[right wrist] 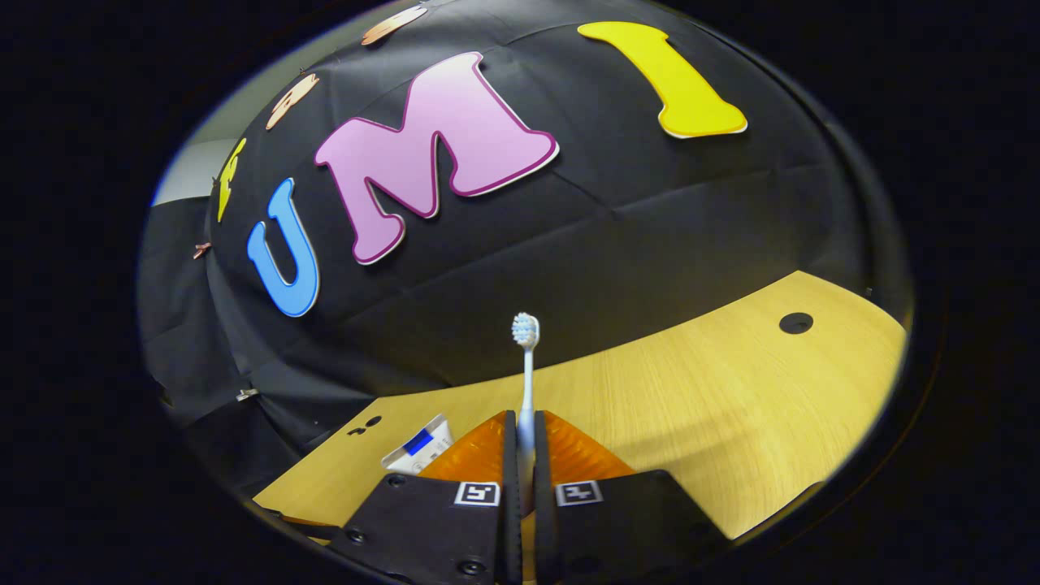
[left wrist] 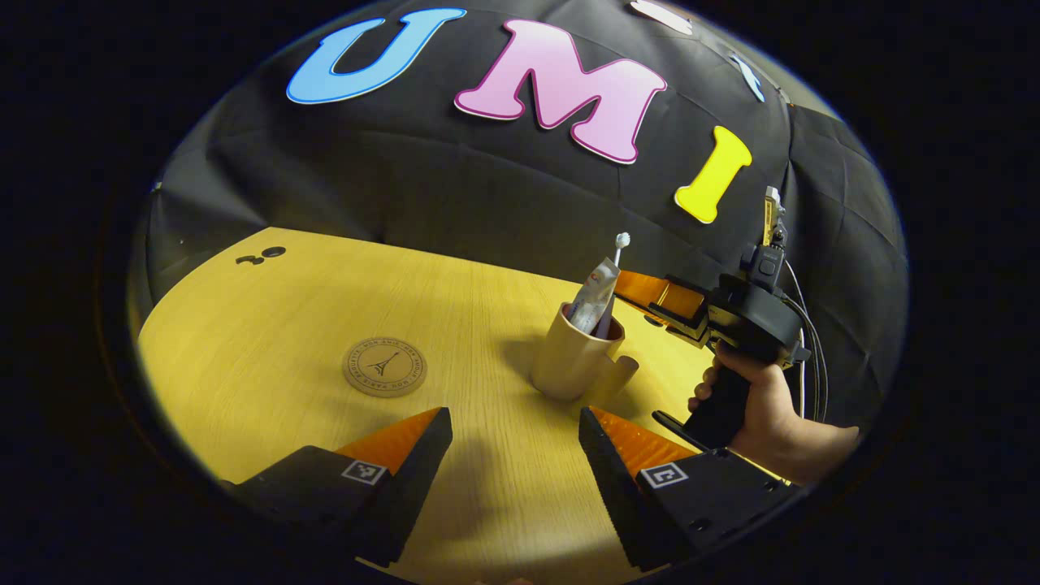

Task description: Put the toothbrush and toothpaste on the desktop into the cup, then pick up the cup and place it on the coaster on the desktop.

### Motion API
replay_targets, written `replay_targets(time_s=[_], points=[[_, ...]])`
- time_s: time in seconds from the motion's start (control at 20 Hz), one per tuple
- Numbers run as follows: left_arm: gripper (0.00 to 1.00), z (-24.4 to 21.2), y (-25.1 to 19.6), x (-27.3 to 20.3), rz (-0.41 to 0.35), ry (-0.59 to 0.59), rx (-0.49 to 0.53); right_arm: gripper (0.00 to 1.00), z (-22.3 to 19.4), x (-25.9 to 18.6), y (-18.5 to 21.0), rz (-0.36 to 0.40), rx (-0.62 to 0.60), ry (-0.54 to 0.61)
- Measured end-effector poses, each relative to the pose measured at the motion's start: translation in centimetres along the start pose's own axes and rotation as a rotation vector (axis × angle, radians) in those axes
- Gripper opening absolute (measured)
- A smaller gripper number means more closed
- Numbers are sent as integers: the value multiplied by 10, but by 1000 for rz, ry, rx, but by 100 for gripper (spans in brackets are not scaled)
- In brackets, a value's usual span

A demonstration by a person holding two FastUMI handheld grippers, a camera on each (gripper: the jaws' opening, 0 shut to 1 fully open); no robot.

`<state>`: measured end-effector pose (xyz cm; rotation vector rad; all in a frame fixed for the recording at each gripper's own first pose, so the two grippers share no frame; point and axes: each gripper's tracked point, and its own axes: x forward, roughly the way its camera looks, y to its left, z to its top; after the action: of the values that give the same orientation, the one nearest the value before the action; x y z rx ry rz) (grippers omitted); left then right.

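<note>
Toothbrush (right wrist: pixel 526 366), white with a thin stem and bristled head, stands upright between your right gripper's (right wrist: pixel 520 439) two fingers, which are pressed together on its stem. In the left gripper view the toothbrush head (left wrist: pixel 621 240) pokes up above the beige round cup (left wrist: pixel 571 357), with the right gripper (left wrist: pixel 642 296) reaching in from 3 o'clock just behind the cup's rim. Whether the brush's lower end is already inside the cup, you can't tell. Squeezed white toothpaste tube (left wrist: pixel 593 294) sits tilted in the cup; its flat end (right wrist: pixel 418 445) shows at 9 o'clock of the right fingers in the right gripper view. Your hand (left wrist: pixel 760 410) grips the right gripper's dark handle. Your left gripper (left wrist: pixel 516 443) is spread wide, nothing between its fingers, hovering over the yellow wooden desktop (left wrist: pixel 268 325). Round brown coaster (left wrist: pixel 384 367) with a printed tower lies flat at 9 o'clock of the cup, well apart from it, at 11 o'clock of the left gripper.
</note>
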<state>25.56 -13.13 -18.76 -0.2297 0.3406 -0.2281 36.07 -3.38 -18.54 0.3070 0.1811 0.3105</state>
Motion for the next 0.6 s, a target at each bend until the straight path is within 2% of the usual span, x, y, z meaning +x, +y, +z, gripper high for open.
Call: replay_targets(time_s=[0.05, 0.1, 0.15, 0.2, 0.25, 0.3, 0.35, 0.4, 0.45, 0.55, 0.6], points=[[98, -1, -3, 1, -8, 3, 4, 11, -1, -4, 1, -1, -13, 4], [98, -3, -5, 1, -11, 5, 8, 21, -2, -9, 4, 5, -22, 3], [98, -3, -8, 1, -13, 8, 13, 19, -1, -11, 5, 8, -29, 2], [98, -4, -8, -1, -15, 9, 18, 58, 0, -14, 4, 1, -35, 0], [98, -3, -10, -3, -17, 8, 23, 47, 3, -17, 4, -2, -35, 3], [98, -3, -10, -5, -15, 7, 26, 70, 4, -21, 3, -6, -27, 10], [98, -2, -9, -8, -11, 6, 26, 84, 5, -24, 3, -9, -10, 18], [98, -2, -8, -11, -5, 6, 25, 80, 6, -26, 2, -22, 8, 33], [98, -1, -6, -15, 2, 4, 21, 80, 4, -28, -2, -43, 15, 59], [97, -1, -2, -22, 18, 3, 9, 100, 3, -35, -7, -76, -6, 92], [98, -1, 1, -27, 30, 4, 3, 98, 5, -40, -6, -85, -21, 100]])
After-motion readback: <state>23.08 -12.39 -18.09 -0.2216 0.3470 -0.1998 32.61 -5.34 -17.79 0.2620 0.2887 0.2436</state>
